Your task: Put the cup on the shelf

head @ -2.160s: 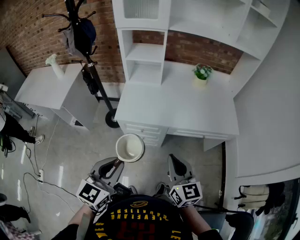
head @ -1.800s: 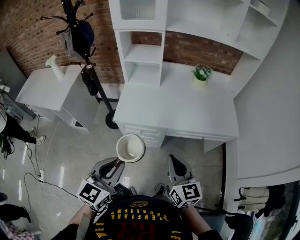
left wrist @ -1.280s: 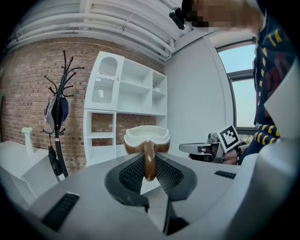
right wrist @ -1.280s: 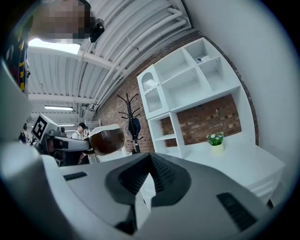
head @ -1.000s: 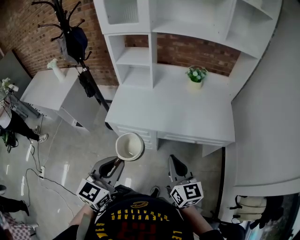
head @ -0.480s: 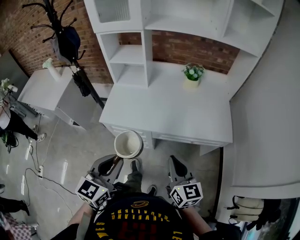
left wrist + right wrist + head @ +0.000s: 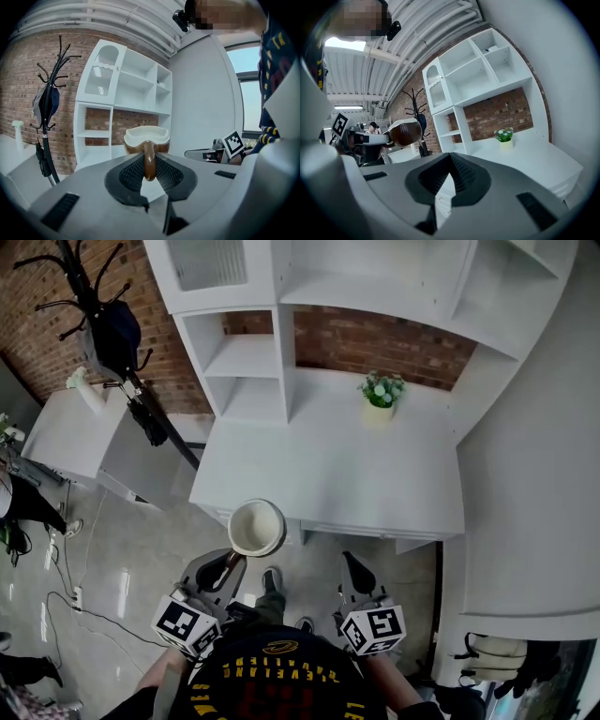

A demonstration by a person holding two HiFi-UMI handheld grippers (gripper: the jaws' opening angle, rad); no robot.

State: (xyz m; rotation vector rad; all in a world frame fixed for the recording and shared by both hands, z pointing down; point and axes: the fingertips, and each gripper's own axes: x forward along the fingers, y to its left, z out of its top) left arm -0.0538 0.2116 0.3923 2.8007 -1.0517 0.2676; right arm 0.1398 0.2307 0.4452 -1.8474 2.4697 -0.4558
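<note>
The cup (image 7: 257, 528) is carried in the left tool (image 7: 232, 565), low and left of centre in the head view. There it is seen against the near left edge of the white bench (image 7: 356, 465). In the left gripper view the cup's brown handle (image 7: 149, 161) is pinched between the two dark pads. The cup is held upright beyond the tips, its cream inside facing up and its outside brown. It is held in the air, apart from the bench and from the shelf unit (image 7: 244, 357).

The right tool (image 7: 354, 570) is seen low and right of centre, beside the left one, in front of the bench's near edge. In the right gripper view its jaws are brought together at the tips and nothing is gripped between them. The cup is seen at the left of that view.

The white shelf unit is placed at the back of the bench, in the upper centre of the head view, against a brick wall (image 7: 375, 334). A small potted plant (image 7: 380, 395) is set on the bench near that wall. A coat stand (image 7: 112, 324) hung with dark items is seen at the upper left.
</note>
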